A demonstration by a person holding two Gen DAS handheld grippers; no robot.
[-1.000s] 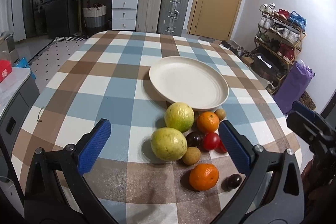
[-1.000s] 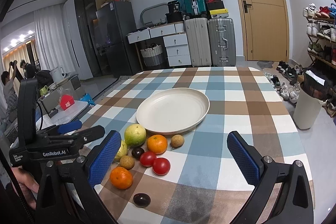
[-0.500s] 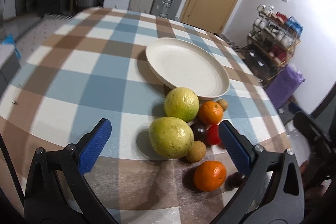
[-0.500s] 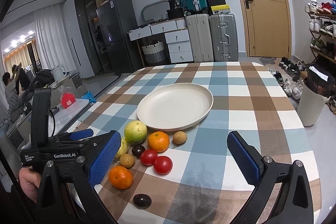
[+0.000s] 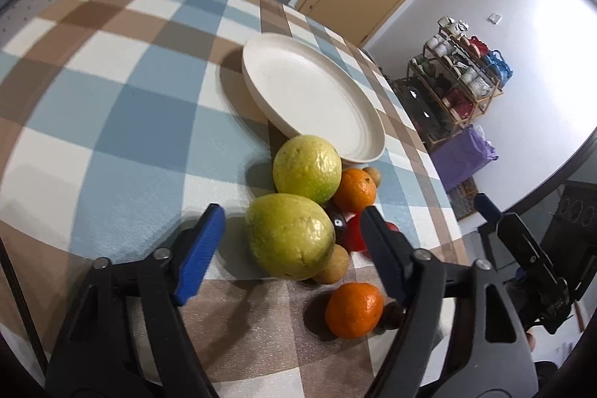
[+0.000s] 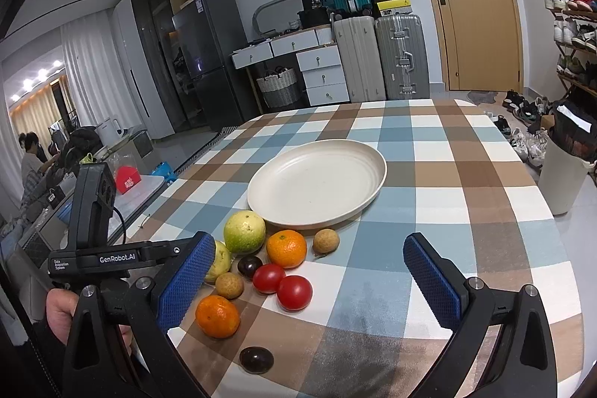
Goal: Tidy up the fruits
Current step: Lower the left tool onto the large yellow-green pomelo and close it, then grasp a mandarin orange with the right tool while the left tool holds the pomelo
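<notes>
Clearly the spread, empty left gripper (image 5: 289, 241) should grasp the near guava (image 5: 290, 235) across its firm, heavy, bruisable middle, near the table's (image 5: 112, 122) front edge.

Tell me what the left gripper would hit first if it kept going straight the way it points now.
Most likely the nearer large yellow-green guava: it sits between the open fingers of the left gripper, directly ahead. The second yellow-green guava lies just behind it. Exact depth is hard to judge through the fisheye.

Bright indoor light, soft shadows under the fruit, strong fisheye bending at edges, left view slightly motion-blurred, wall glare
</notes>
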